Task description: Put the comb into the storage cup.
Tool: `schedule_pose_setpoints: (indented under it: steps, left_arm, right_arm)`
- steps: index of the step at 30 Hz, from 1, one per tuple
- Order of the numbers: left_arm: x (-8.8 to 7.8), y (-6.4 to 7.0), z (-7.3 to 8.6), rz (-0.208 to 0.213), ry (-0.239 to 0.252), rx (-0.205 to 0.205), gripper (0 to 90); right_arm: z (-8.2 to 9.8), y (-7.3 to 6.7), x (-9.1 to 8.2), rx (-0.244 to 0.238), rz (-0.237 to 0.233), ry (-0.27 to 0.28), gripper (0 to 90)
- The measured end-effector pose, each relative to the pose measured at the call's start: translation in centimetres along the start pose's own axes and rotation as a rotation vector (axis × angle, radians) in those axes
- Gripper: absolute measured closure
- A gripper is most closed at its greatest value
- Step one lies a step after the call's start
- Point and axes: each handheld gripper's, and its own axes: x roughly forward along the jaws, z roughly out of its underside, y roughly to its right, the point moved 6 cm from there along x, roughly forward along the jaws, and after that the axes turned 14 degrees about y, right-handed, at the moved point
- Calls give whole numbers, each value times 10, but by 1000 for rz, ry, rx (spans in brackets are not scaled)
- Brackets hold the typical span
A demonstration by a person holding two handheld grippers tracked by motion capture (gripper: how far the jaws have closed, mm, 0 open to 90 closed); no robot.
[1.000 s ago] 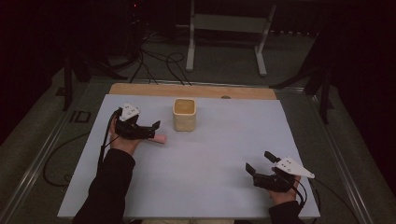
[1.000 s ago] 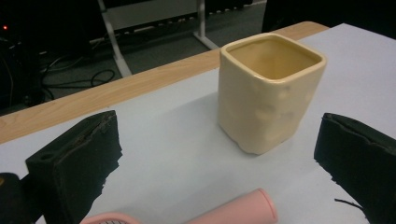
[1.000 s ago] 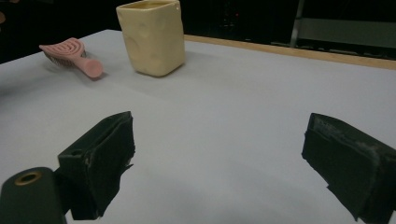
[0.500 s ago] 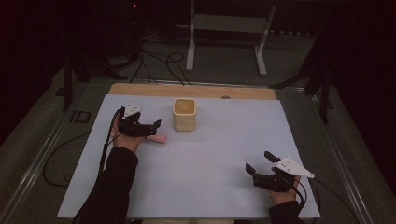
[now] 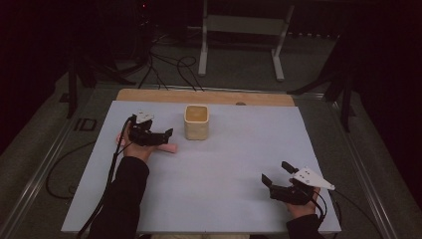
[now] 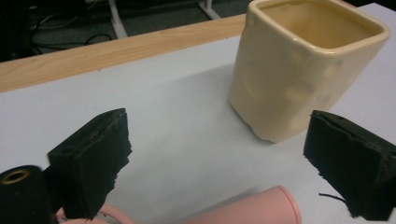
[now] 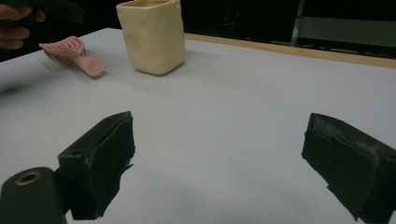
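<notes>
A cream square cup (image 5: 196, 122) stands upright toward the back of the white sheet (image 5: 224, 164). To its left lies a pink hairbrush (image 5: 168, 148), handle toward the cup. My left gripper (image 5: 164, 138) hovers low over the brush and points at the cup. In the left gripper view the left gripper (image 6: 219, 158) is open, its jaws have just been closing a little, and the brush handle (image 6: 252, 212) lies below and between them, untouched. The cup (image 6: 299, 70) stands just ahead. My right gripper (image 5: 275, 172) rests open near the front right with nothing in it.
A wooden strip (image 5: 204, 96) runs along the sheet's far edge. Behind the table are cables (image 5: 164, 64) and a white stand (image 5: 244, 30) on the floor. The right gripper view takes in the cup (image 7: 152, 37), the brush (image 7: 74, 53) and the person's left hand (image 7: 16, 23).
My left gripper has sunk a little toward the pink brush. The right gripper has not moved.
</notes>
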Motion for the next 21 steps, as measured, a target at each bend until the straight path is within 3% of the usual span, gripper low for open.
schedule_pose_setpoints:
  steps: [6, 9, 12, 21]
  left_arm:
    - [3, -1, 4, -40, -21, 6, 221]
    - [5, -2, 6, -41, -33, -5, 406]
    - [6, -1, 8, -33, -41, -15, 498]
    - [13, -4, 22, -41, -133, -41, 764]
  right_arm:
    - [0, 0, 0, -2, 0, 3, 91]
    - [0, 0, 0, 0, -2, 1, 91]
    - [0, 0, 0, -1, -3, 2, 91]
    - [0, 0, 0, 2, -3, 3, 91]
